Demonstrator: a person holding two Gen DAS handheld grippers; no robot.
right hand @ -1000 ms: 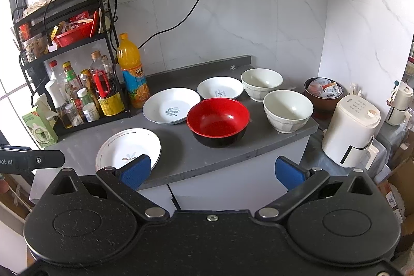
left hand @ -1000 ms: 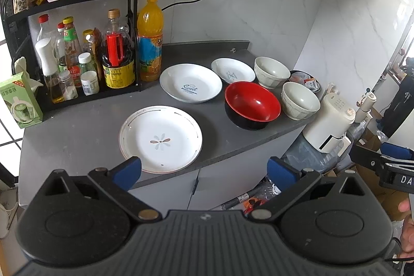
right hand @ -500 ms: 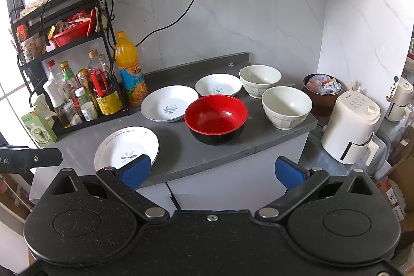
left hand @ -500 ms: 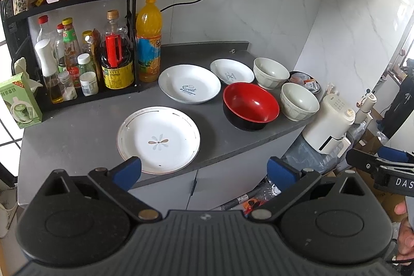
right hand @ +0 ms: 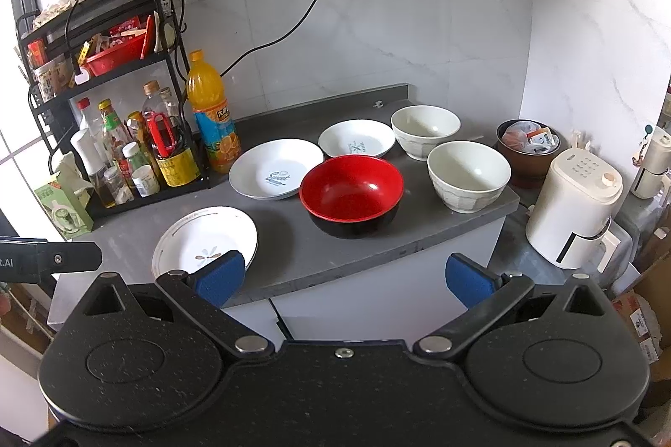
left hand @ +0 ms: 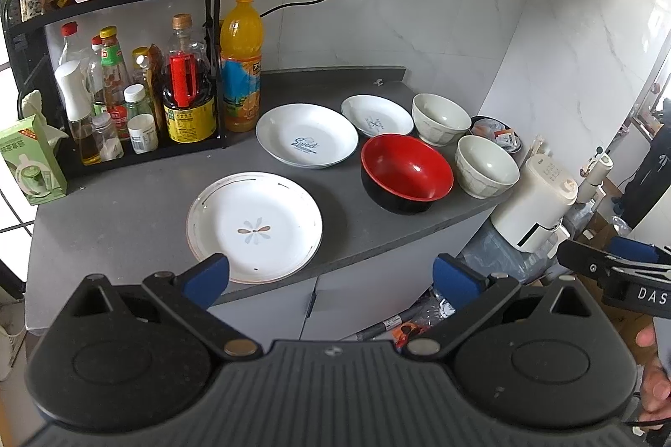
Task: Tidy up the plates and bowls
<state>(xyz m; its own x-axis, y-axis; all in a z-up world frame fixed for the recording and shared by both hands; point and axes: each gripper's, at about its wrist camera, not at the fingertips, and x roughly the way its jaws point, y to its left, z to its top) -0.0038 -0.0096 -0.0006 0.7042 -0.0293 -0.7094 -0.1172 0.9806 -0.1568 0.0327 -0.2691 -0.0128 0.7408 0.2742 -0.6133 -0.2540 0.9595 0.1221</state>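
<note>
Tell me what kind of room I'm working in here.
Most likely a home kitchen: a grey countertop holding plates and bowls, a rack of sauce and oil bottles against the tiled wall, and a white countertop appliance beside it.

Both views have drifted a little. In the left wrist view the flower plate point(left hand: 254, 227) sits slightly lower and further left than a second ago. In the right wrist view the red bowl point(right hand: 351, 192) appears, perhaps, marginally nearer the frame's centre-left.
</note>
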